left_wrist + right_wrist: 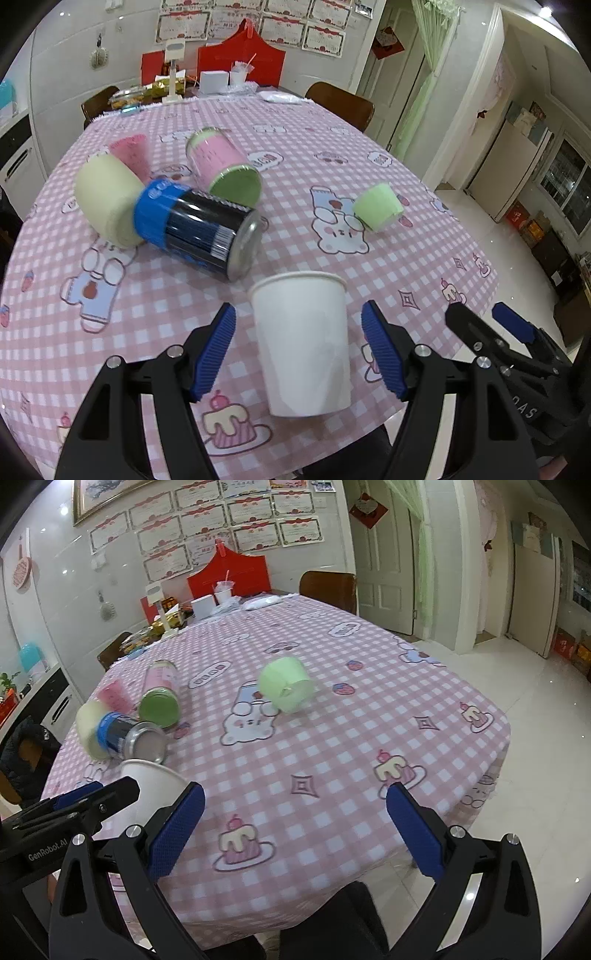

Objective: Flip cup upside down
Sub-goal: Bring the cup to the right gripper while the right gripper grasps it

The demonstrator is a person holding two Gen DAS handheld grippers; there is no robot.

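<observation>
The white cup (301, 343) stands upright at the table's (332, 147) near edge, between the wide-open left gripper (299, 350), evidently positioned for a side grasp, while the right gripper (295, 834) at three o'clock gapes empty.

Quick count of the table: one white paper cup (301, 343) standing upright at about 6 o'clock, and one small green cup (378, 206) tipped over toward 3 o'clock. Over at 9 o'clock there's a pile of lying-down stuff: one blue and black can (195, 225), one pink jar with a green lid (221, 164), one pale yellow roll (105, 199) and one pink cup (131, 155). Two chairs (341, 103) show at the far side, 12 o'clock.
</observation>
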